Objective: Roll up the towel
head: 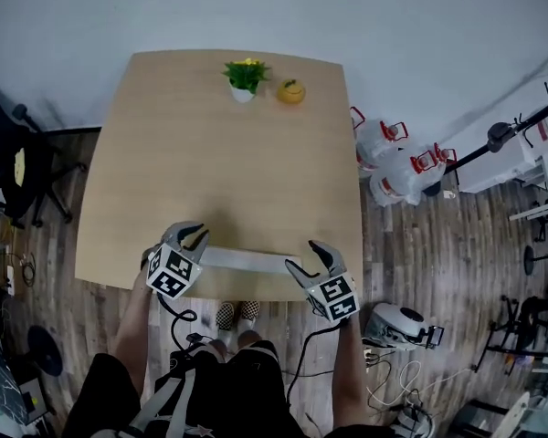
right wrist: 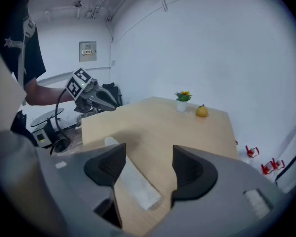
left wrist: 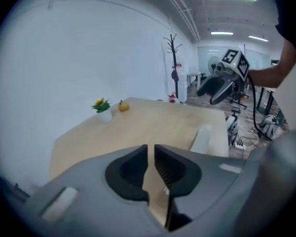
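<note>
The towel (head: 247,260) is seen rolled at the near edge of the desk (head: 219,135), between both grippers. The left gripper (head: 192,241) is held nearly closed, the right gripper (head: 308,258) spread wide — both empty. Left unheld, the towel could be sprung loose — or knocked off the edge.

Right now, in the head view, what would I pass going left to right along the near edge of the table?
left gripper → towel → right gripper
</note>
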`<state>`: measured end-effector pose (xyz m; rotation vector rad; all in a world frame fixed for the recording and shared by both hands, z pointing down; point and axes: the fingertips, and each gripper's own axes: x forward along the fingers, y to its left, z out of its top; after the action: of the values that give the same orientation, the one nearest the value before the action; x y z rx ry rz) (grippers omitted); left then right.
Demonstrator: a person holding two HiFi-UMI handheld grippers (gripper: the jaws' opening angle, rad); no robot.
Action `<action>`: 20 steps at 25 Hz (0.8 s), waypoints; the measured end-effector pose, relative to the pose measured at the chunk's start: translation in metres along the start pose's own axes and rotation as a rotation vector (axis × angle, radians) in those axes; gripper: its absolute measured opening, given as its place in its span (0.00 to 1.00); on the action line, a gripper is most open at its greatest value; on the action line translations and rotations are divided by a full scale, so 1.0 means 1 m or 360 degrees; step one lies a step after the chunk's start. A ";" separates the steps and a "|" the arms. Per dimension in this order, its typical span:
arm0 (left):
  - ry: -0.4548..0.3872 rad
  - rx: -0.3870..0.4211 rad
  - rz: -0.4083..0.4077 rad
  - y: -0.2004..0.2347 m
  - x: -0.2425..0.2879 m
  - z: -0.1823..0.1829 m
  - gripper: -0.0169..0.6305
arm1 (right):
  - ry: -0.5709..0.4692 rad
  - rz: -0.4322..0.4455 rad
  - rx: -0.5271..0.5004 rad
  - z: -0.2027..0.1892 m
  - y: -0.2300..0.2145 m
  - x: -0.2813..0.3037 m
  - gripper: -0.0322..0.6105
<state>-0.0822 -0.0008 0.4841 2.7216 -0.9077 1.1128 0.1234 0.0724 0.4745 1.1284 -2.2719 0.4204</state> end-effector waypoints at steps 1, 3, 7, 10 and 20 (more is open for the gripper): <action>-0.0076 -0.0024 0.0049 0.001 -0.011 0.007 0.06 | -0.0056 -0.0071 -0.0002 0.008 0.002 -0.007 0.50; -0.0204 -0.0037 0.0088 -0.004 -0.033 0.018 0.04 | -0.0171 -0.0200 -0.0005 0.024 0.008 -0.023 0.46; -0.0410 -0.0067 0.0141 -0.016 -0.077 0.039 0.04 | -0.0362 -0.0404 0.0019 0.048 0.028 -0.055 0.40; -0.0523 -0.0107 0.0218 -0.017 -0.106 0.050 0.04 | -0.0450 -0.0517 0.0050 0.060 0.044 -0.073 0.33; -0.0684 -0.0216 0.0240 -0.046 -0.148 0.040 0.04 | -0.0647 -0.0770 0.0064 0.066 0.089 -0.110 0.15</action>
<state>-0.1156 0.0999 0.3648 2.8627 -1.2052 0.4577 0.0830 0.1613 0.3522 1.8596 -2.2084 0.0428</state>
